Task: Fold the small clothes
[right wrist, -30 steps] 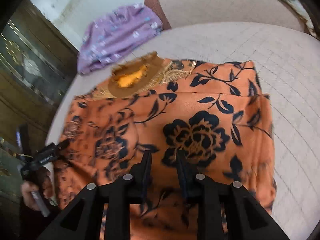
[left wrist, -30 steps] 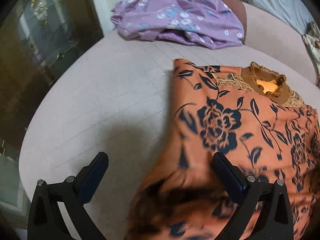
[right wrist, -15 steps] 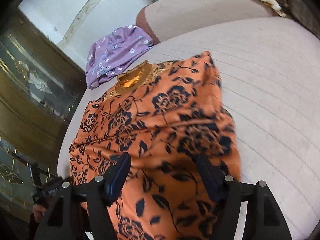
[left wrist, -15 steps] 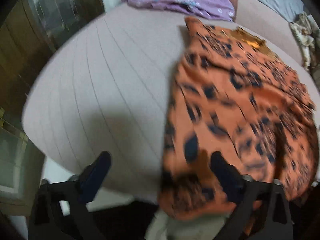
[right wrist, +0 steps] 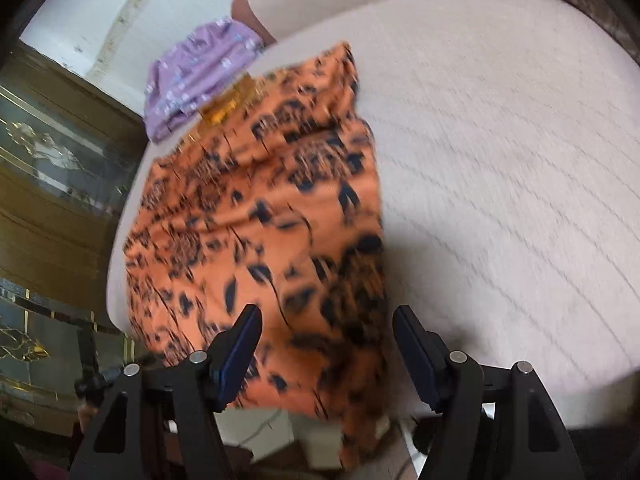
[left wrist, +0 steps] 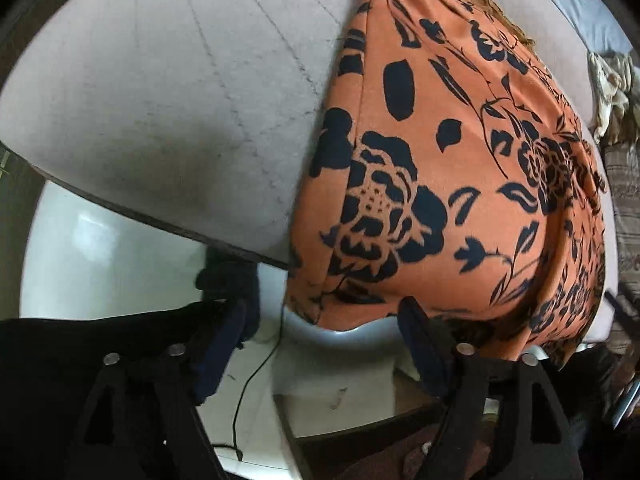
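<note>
An orange garment with black flowers [left wrist: 448, 168] lies on the beige cushioned surface [left wrist: 180, 92], its lower hem hanging over the front edge. It also shows in the right wrist view [right wrist: 260, 220], blurred, with its brown collar at the far end. My left gripper [left wrist: 324, 332] is open and empty, just off the front edge below the garment's lower left corner. My right gripper [right wrist: 328, 344] is open and empty, its jaws either side of the garment's lower right part.
A purple flowered garment [right wrist: 196, 76] lies at the far end of the surface, by the wall. A dark wood and glass cabinet [right wrist: 52, 184] stands at the left. White floor and a black cable [left wrist: 256, 364] lie below the front edge.
The right gripper opened and let go of the garment. Both grippers pulled back toward the front edge; the left one now looks past the edge at the floor.
</note>
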A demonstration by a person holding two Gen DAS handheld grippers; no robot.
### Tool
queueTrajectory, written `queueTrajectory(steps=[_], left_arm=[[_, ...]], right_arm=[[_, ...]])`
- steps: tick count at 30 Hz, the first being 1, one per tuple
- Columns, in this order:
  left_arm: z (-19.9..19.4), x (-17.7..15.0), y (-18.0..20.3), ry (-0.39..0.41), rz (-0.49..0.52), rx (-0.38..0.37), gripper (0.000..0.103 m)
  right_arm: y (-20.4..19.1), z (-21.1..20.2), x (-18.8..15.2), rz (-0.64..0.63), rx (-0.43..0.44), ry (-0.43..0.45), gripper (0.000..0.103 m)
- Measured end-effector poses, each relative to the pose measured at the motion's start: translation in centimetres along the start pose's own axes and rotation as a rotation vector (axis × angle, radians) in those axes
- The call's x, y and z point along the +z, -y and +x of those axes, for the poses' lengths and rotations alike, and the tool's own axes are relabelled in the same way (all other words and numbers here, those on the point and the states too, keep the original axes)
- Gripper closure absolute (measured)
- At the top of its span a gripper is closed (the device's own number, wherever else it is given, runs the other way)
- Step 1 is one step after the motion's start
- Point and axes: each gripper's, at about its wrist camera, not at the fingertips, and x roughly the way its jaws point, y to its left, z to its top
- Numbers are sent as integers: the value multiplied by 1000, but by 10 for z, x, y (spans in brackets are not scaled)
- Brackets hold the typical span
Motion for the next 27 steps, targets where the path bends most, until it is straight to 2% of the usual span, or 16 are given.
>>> queueTrajectory(steps=[5, 8, 9, 10, 11, 13, 15, 20, 21, 22, 23, 24, 27], left_arm=[[23, 2, 0, -62, -23, -23, 20], [24, 0, 2, -43, -16, -39, 23], [23, 0, 3, -38, -7, -55, 35], [21, -3, 4, -42, 6, -95, 54], [19, -2, 4, -48, 14, -112, 63], [18, -3, 10, -37, 41, -92, 83], [16, -3, 14, -30, 53, -102, 92], [7, 0, 19, -36, 36, -114, 91], [10, 1, 16, -47, 19, -109, 78], [20, 1, 8, -72, -6, -111, 50], [22, 2, 6, -90, -24, -111, 35], [23, 1, 3, -98, -42, -104, 27], [21, 3, 1, -77, -53, -123, 29]], right_arm=[[2, -9, -15, 2, -43, -80, 31], [4, -11, -20, -2, -66, -129, 31], [4, -11, -21, -4, -73, -141, 31], [5, -11, -22, -6, -84, -157, 31], [6, -10, -22, -6, -89, -168, 31], [8, -7, -25, -3, -107, -197, 31], [11, -1, -28, -3, -133, -233, 31], [16, 23, -39, 26, -149, -333, 31], [16, 33, -43, 29, -149, -357, 31], [16, 39, -45, 28, -152, -371, 31], [15, 49, -49, 28, -160, -394, 31], [15, 60, -52, 35, -170, -410, 31], [15, 81, -60, 43, -177, -429, 32]])
